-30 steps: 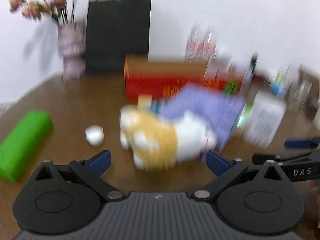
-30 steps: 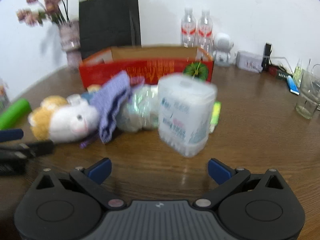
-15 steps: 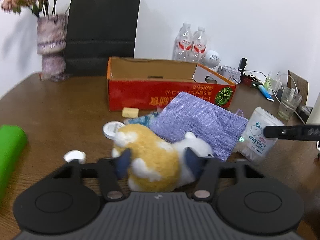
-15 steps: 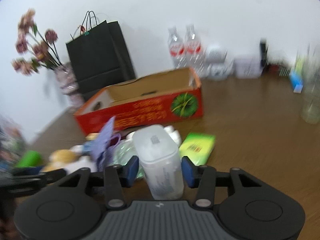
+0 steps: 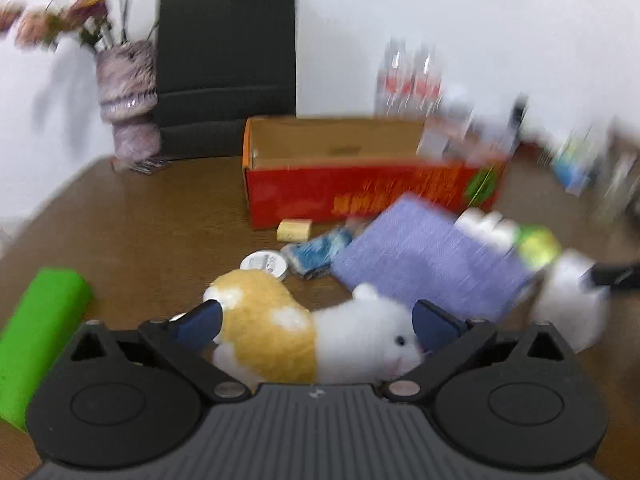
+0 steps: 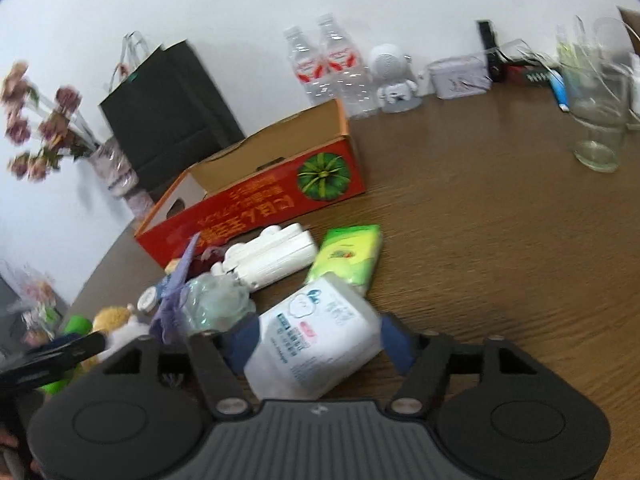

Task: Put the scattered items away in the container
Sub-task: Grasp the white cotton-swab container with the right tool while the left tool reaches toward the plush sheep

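Observation:
My left gripper [image 5: 316, 322] is shut on a yellow-and-white plush toy [image 5: 304, 340], held sideways between the blue pads. My right gripper [image 6: 320, 340] is shut on a white cotton-swab box [image 6: 316, 344], tilted and lifted. The open red cardboard box [image 5: 368, 184] stands behind the scattered items and also shows in the right wrist view [image 6: 256, 196]. A purple cloth pouch [image 5: 432, 264], a small round tin [image 5: 266, 264], a blue packet [image 5: 318, 252], a yellow block [image 5: 294, 230], a white plastic item [image 6: 272, 256] and a green tissue pack [image 6: 346, 256] lie before the box.
A green roll [image 5: 36, 336] lies at the left. A vase of flowers [image 5: 128, 104] and a black paper bag [image 5: 226, 68] stand behind. Water bottles [image 6: 332, 64], a white figure [image 6: 394, 76], a tin [image 6: 460, 78] and a glass [image 6: 598, 120] stand along the far right.
Both grippers closed on their objects about half a second ago. The plush toy now sits turned sideways in the left gripper, and the right gripper has lifted and tilted the swab box.

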`<action>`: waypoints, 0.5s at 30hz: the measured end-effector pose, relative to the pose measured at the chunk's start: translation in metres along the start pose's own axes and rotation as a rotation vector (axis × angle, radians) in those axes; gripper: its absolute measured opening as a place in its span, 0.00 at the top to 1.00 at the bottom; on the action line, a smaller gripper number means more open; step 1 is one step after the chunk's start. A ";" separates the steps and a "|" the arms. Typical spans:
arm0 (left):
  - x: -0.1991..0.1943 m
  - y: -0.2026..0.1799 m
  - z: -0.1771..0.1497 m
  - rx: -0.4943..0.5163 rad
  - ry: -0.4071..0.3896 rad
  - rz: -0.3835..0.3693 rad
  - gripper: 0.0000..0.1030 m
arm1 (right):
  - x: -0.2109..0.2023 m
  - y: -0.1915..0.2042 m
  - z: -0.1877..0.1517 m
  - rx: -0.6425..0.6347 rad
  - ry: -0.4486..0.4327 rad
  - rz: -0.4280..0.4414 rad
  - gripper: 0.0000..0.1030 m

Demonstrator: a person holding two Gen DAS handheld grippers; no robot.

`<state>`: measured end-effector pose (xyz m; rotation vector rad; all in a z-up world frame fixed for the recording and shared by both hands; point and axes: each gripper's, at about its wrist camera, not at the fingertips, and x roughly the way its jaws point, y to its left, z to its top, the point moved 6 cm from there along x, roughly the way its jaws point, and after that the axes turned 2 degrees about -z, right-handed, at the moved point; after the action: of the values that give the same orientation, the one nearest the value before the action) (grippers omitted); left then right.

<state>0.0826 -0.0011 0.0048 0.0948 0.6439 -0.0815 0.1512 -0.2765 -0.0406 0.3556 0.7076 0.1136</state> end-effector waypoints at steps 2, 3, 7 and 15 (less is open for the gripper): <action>0.011 -0.011 -0.002 0.059 -0.007 0.054 0.00 | 0.005 0.007 -0.005 -0.047 -0.001 -0.031 0.30; 0.011 -0.014 -0.003 0.083 -0.020 0.055 0.01 | 0.007 0.008 -0.006 -0.053 0.002 -0.031 0.29; -0.006 -0.018 -0.011 0.229 -0.077 -0.064 0.14 | 0.004 0.012 -0.009 -0.049 0.018 0.012 0.29; -0.041 -0.006 -0.028 0.275 -0.137 -0.144 0.00 | -0.010 0.032 -0.016 -0.255 0.010 0.021 0.09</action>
<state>0.0332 -0.0020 0.0069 0.3056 0.4994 -0.3127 0.1338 -0.2444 -0.0348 0.1181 0.6902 0.2238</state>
